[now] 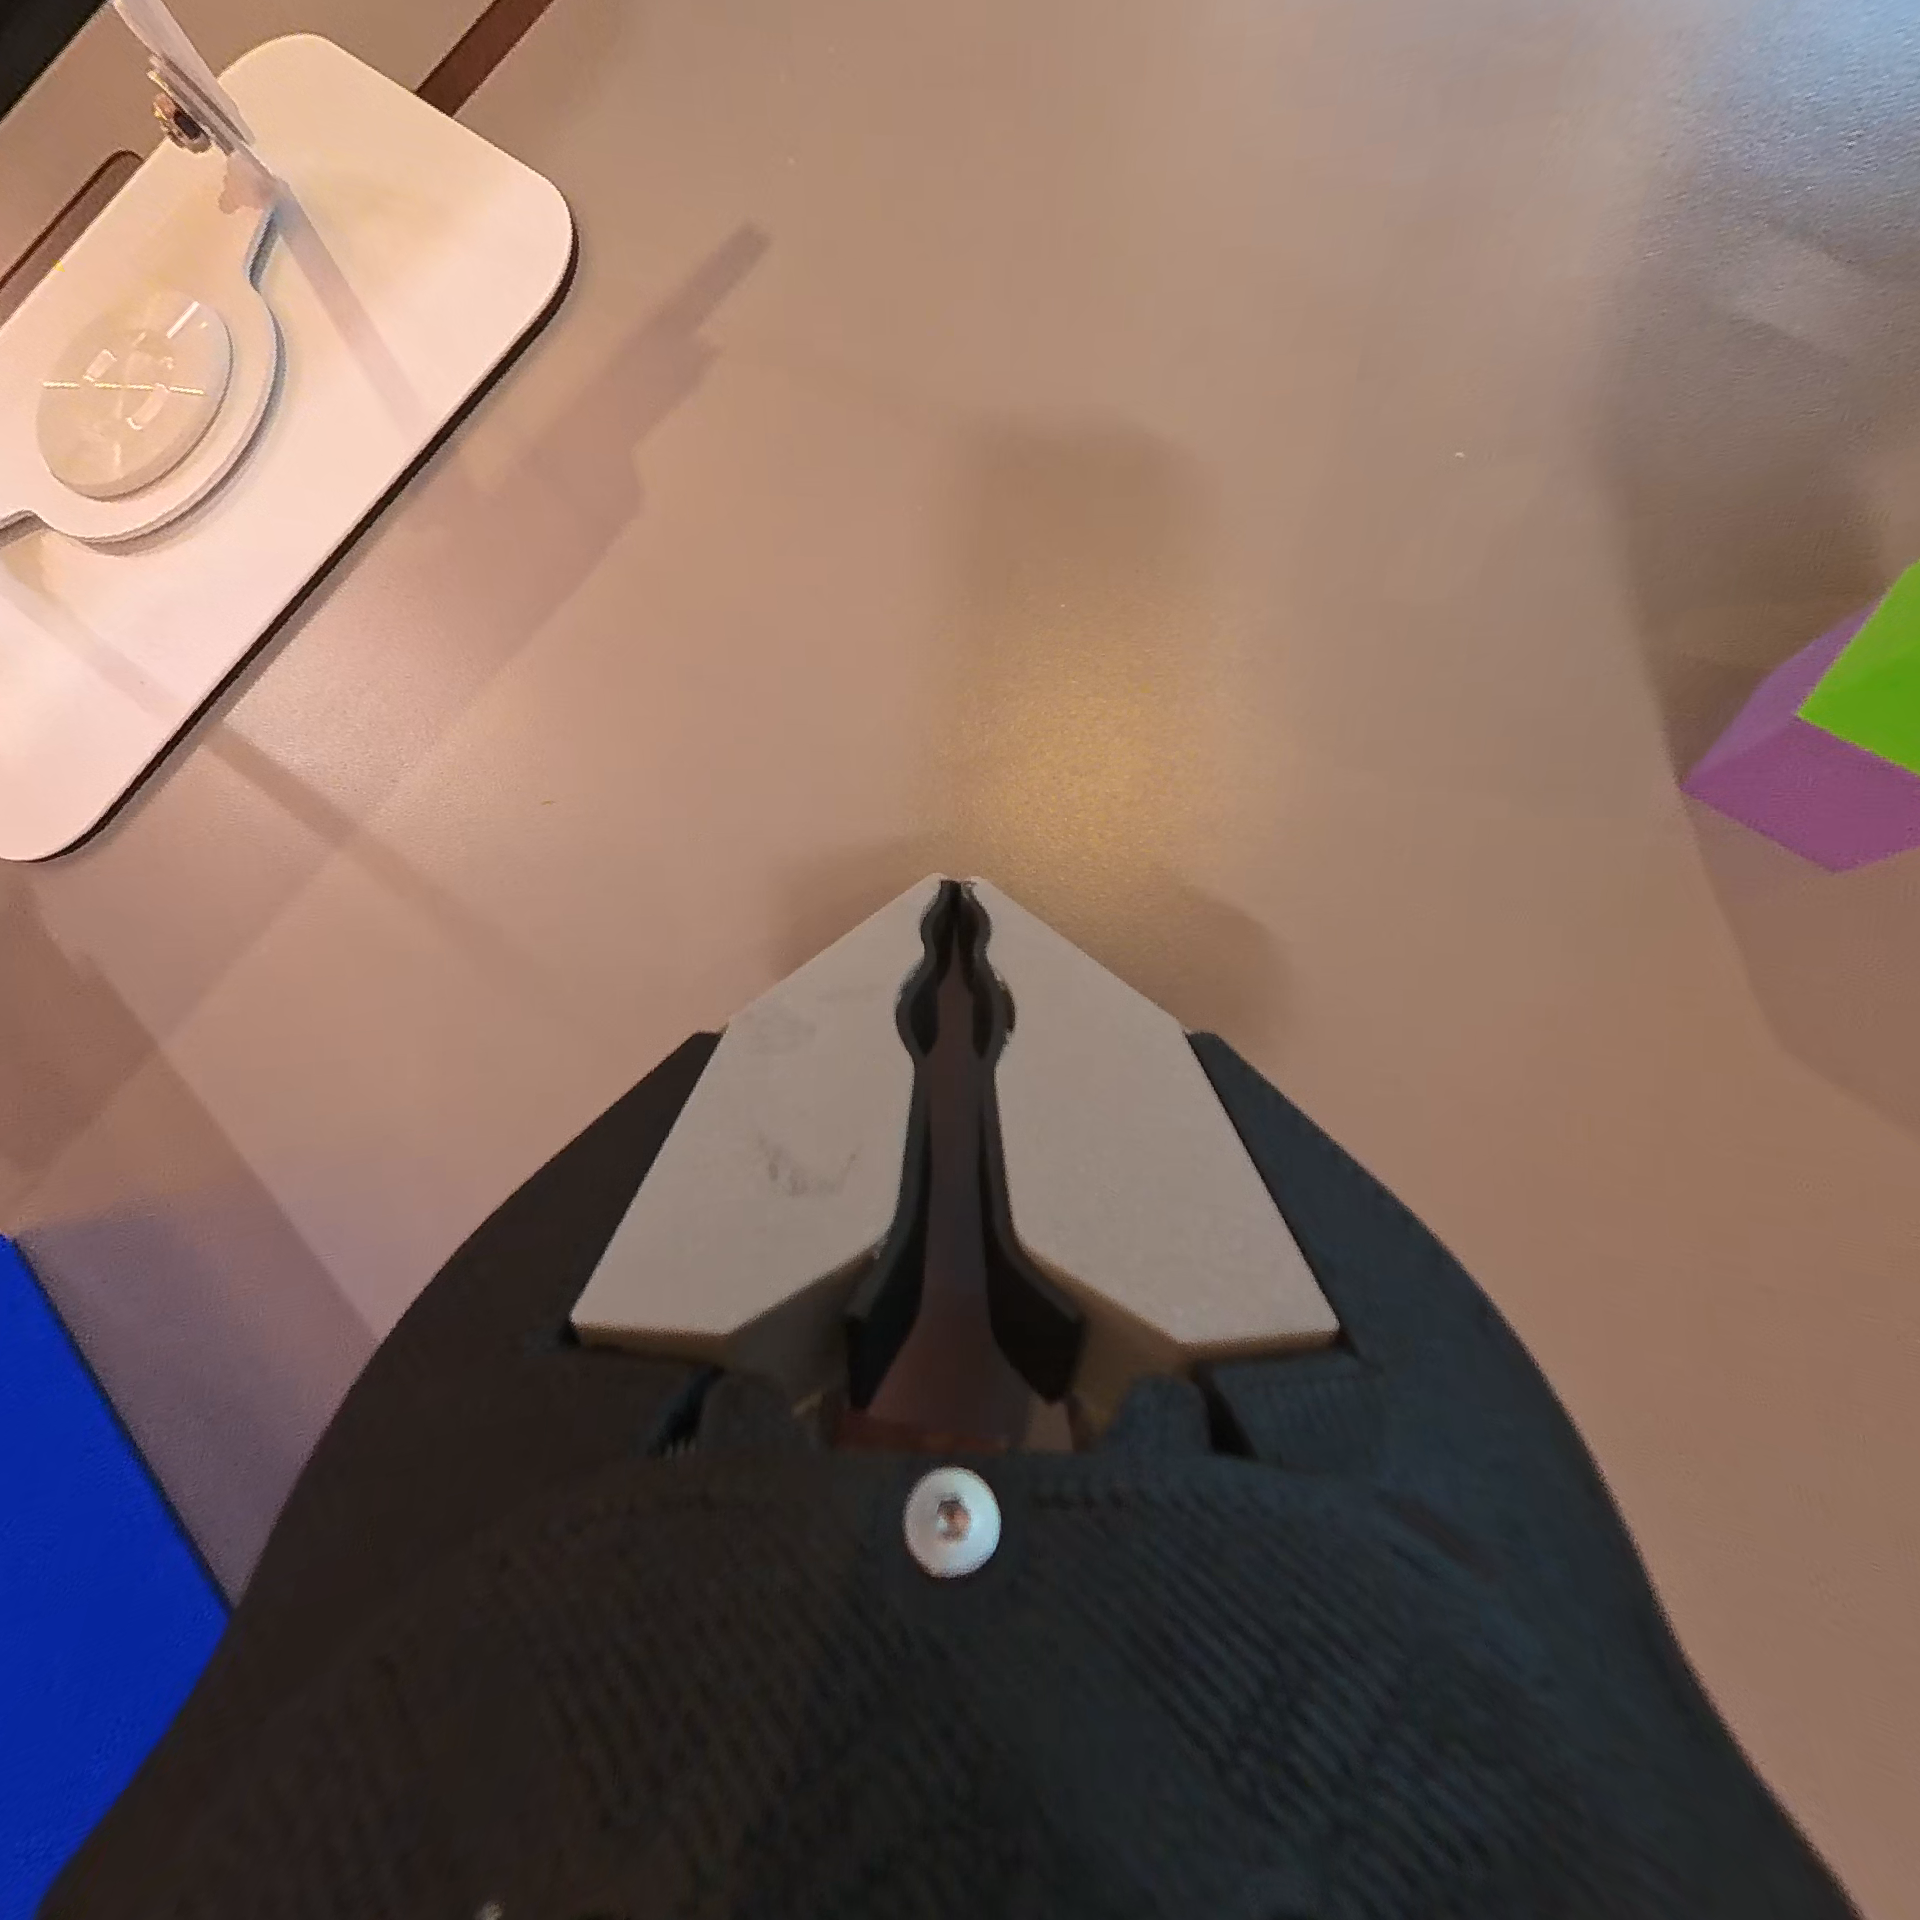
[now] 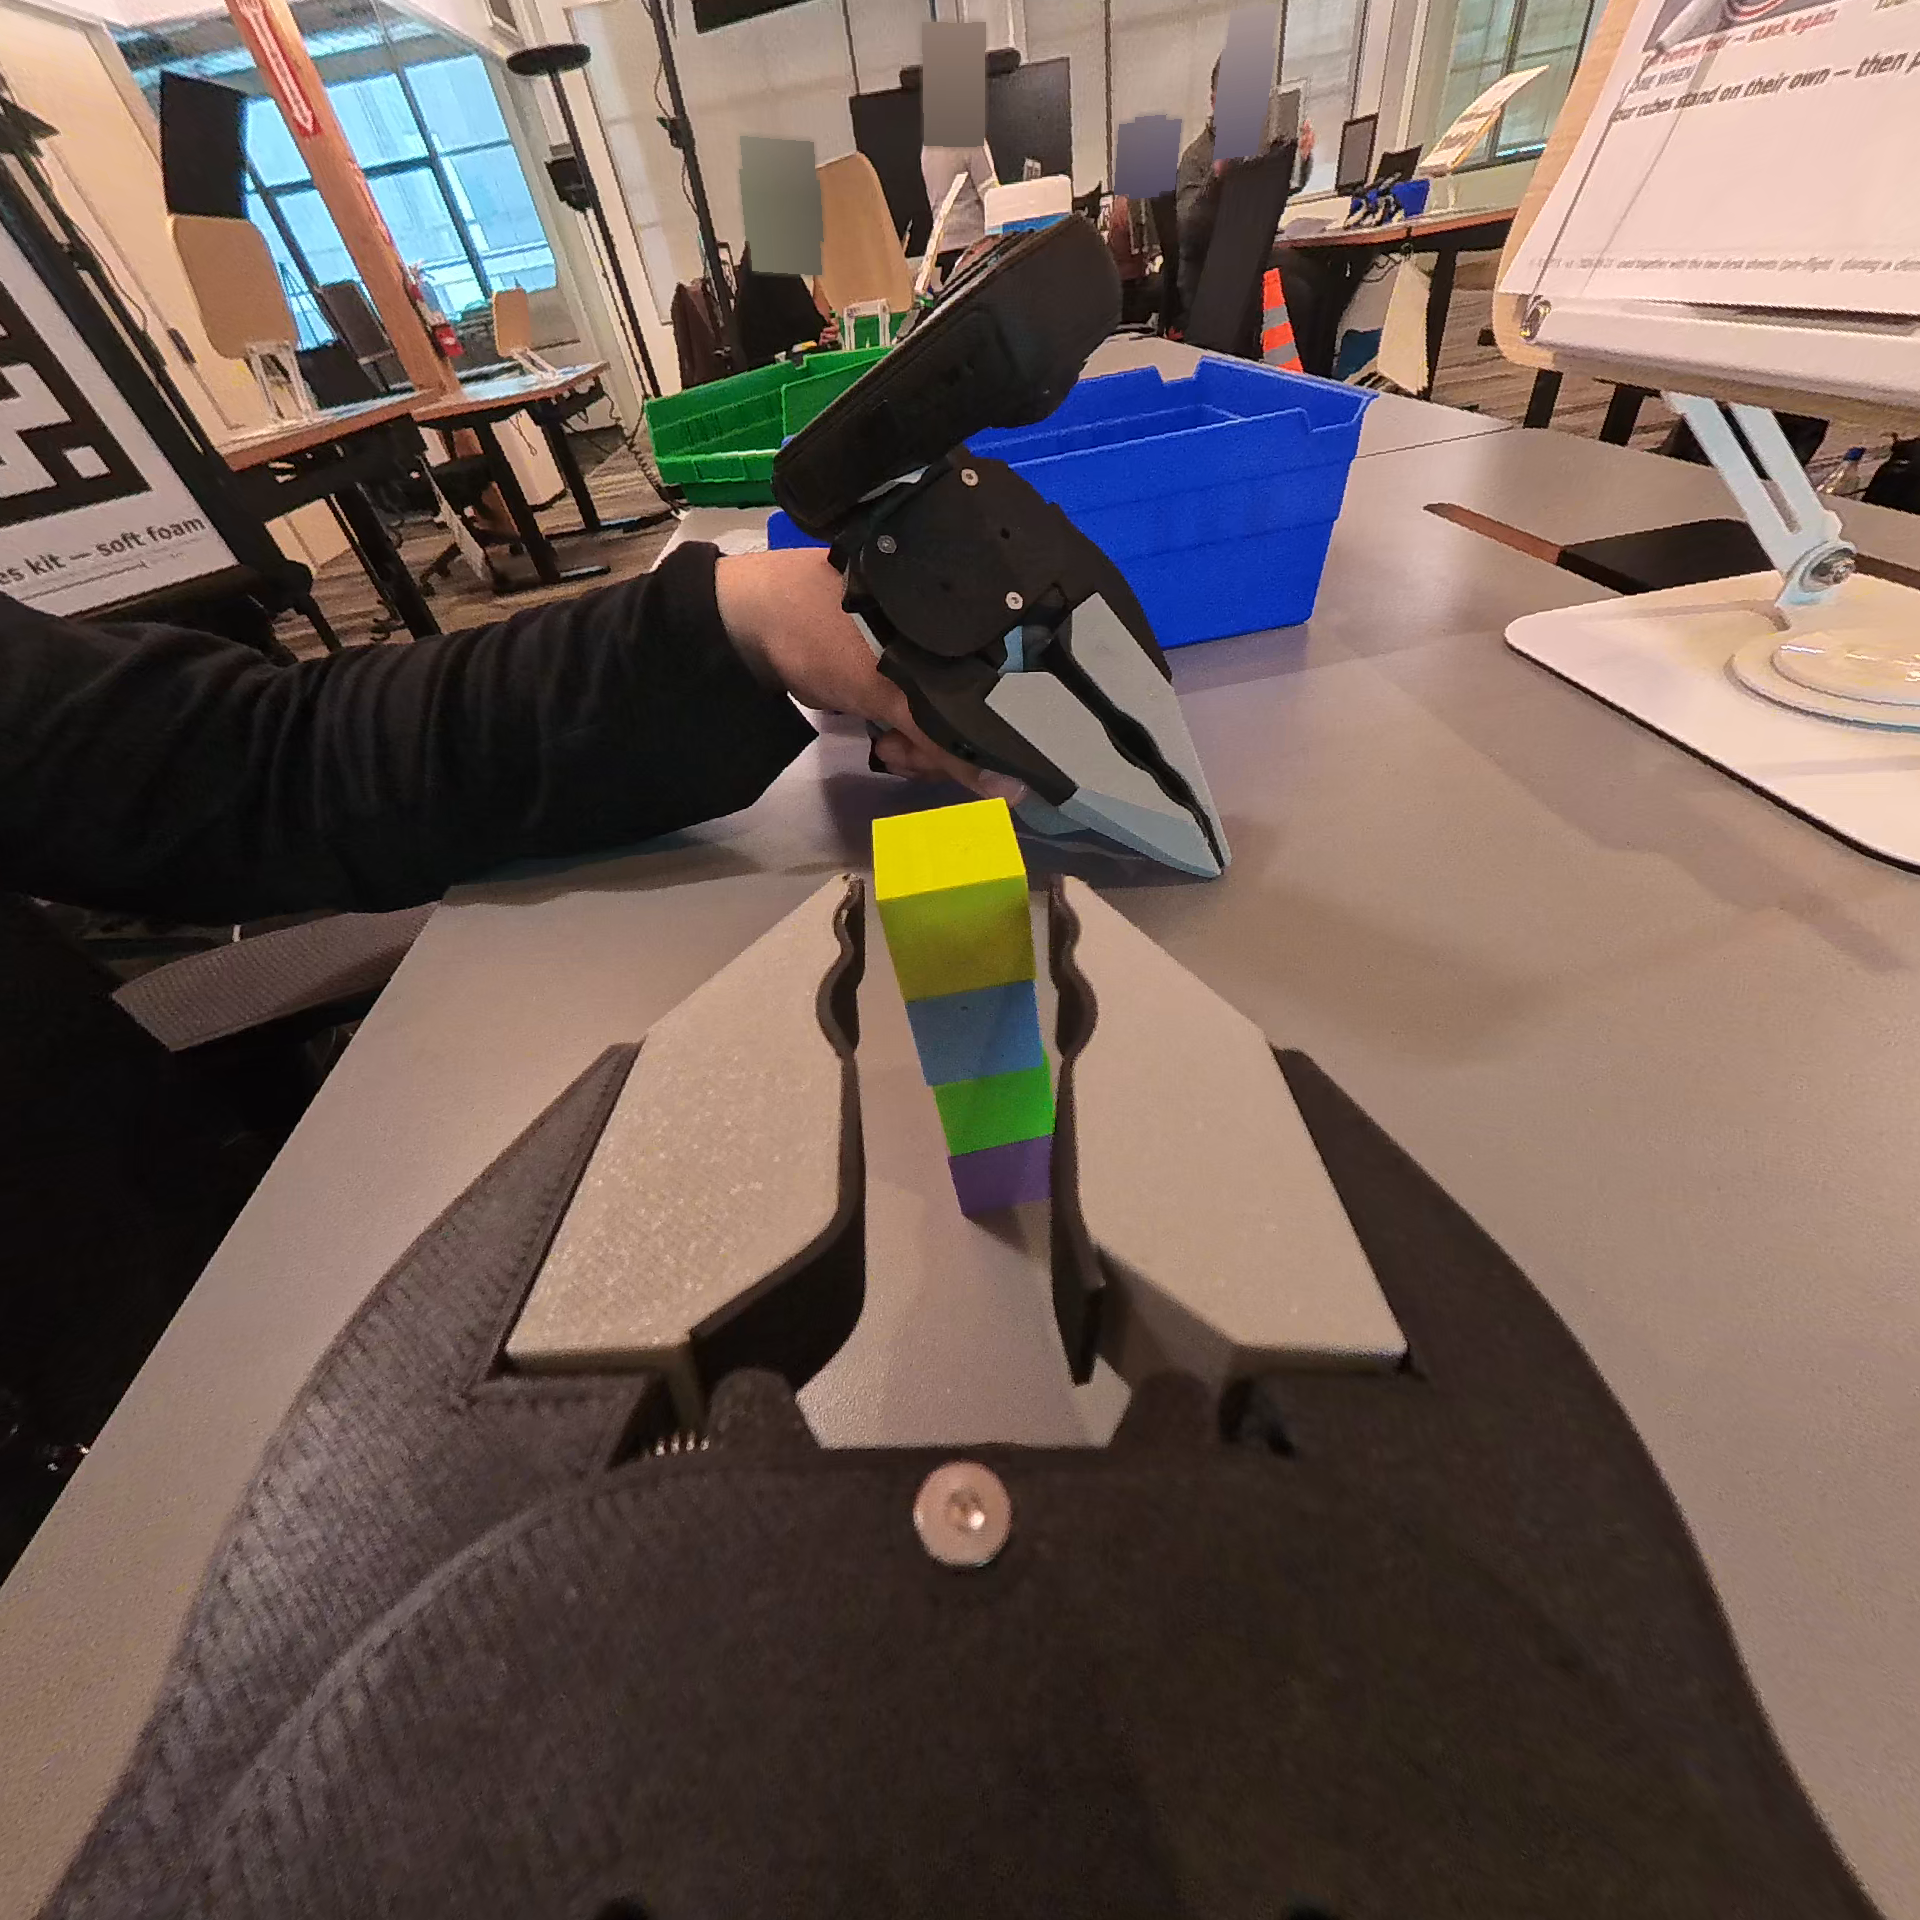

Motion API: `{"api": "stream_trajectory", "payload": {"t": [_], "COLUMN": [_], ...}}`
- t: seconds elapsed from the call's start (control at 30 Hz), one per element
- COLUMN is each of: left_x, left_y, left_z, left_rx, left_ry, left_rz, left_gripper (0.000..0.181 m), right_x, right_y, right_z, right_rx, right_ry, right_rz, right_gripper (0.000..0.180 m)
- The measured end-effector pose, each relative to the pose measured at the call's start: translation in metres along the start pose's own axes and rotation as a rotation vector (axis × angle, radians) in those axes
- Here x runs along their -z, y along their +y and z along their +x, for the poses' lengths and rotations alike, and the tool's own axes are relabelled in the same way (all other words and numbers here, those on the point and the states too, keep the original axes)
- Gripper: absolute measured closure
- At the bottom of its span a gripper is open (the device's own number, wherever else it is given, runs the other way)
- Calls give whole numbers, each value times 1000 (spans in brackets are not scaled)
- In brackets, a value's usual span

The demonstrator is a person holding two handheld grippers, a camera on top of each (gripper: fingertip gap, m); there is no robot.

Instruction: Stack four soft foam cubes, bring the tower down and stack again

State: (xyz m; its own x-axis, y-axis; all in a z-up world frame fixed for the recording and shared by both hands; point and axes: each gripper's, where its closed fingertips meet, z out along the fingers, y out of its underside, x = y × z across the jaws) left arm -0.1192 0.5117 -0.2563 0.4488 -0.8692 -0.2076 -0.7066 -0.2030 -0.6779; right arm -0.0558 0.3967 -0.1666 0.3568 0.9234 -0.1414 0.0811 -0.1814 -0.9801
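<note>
Right tongs gape around four-cube tower; left tongs closed, empty.

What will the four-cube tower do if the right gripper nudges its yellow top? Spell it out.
The tower would likely topple: it is tall, narrow and already slightly staggered. The yellow cube probably slides off first, resting loose on the blue cube. Being foam, they should tumble harmlessly. The right gripper stands open around it.

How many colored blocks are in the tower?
4, all in one tower on the table: purple cube at the bottom, green cube on it, blue cube next, yellow cube on top.
</note>
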Motion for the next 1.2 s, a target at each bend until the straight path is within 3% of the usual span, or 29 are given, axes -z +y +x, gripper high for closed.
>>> {"api": "stream_trajectory", "payload": {"t": [1.2], "left_x": [0], "left_y": [0], "left_z": [0], "left_rx": [-4], "left_ry": [-1], "left_rz": [0], "left_gripper": [181], "right_x": [4], "right_y": [-6], "right_z": [1], "right_rx": [-2], "right_ry": [-1], "right_rz": [31], "right_gripper": [138]}}
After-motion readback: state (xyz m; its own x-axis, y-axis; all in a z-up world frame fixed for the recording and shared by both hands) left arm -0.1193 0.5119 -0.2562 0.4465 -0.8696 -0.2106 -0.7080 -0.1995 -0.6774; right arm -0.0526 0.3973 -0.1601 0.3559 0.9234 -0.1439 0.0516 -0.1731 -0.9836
